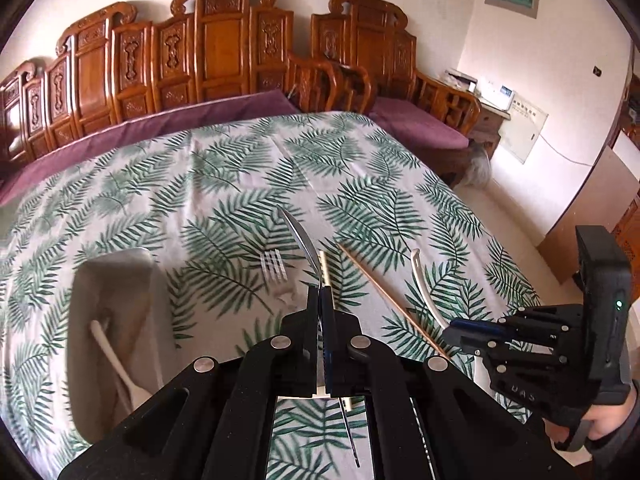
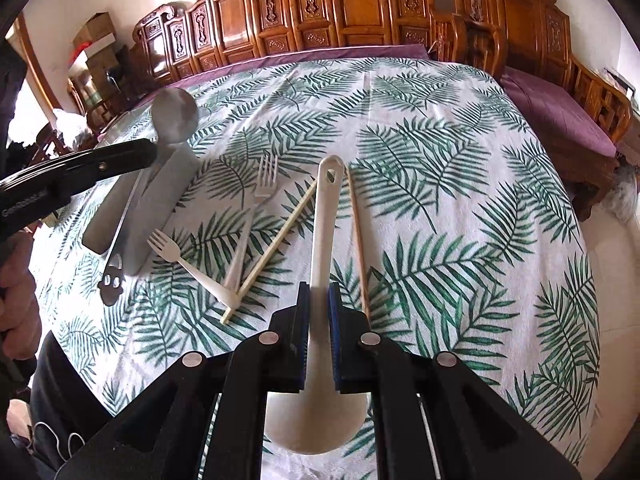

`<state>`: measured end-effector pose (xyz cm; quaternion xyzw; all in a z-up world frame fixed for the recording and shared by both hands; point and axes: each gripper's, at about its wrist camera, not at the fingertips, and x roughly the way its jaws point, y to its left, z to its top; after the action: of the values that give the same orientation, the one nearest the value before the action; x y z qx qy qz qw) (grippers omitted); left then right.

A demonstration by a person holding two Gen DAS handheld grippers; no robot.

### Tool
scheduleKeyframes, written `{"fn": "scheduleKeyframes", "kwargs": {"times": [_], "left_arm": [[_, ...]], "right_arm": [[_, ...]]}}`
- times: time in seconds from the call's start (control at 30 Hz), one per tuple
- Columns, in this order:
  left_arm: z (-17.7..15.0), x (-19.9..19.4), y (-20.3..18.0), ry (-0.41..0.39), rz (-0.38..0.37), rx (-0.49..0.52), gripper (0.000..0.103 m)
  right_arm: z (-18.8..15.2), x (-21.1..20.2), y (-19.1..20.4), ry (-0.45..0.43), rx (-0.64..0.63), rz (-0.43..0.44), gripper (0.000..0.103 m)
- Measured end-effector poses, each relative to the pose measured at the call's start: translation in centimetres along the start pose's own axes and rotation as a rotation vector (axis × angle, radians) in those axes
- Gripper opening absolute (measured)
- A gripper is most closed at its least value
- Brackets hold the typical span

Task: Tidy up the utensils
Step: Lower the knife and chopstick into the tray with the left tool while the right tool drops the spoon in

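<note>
My left gripper (image 1: 320, 292) is shut on a metal spoon (image 1: 301, 240), held above the leaf-print tablecloth; the spoon's round bowl also shows in the right wrist view (image 2: 175, 116). My right gripper (image 2: 318, 292) is shut on the handle of a white plastic ladle (image 2: 326, 216); its bowl sits under the fingers. A grey tray (image 1: 116, 320) holds a white utensil (image 1: 116, 364). On the cloth lie a metal fork (image 2: 267, 176), a small white fork (image 2: 176, 258), a cream chopstick (image 2: 276, 242) and a wooden chopstick (image 2: 358, 236).
A carved wooden bench with purple cushions (image 1: 224, 116) runs along the table's far side. The table's right edge (image 1: 492, 216) drops to the tiled floor. A metal utensil handle with holes (image 2: 112, 280) hangs beside the tray.
</note>
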<state>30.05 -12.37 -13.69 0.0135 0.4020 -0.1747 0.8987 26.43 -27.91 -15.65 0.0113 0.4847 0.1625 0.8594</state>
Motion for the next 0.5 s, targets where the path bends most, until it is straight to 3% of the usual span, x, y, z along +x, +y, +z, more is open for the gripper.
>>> {"fn": "scheduleKeyframes", "kwargs": {"times": [0.5], "left_arm": [[-0.6,-4.0,8.4,-0.038,0.082,-0.055,0.001]], "right_arm": [[3.4,0.7,6.8,-0.015,-0.091,0.026,0.011]]}}
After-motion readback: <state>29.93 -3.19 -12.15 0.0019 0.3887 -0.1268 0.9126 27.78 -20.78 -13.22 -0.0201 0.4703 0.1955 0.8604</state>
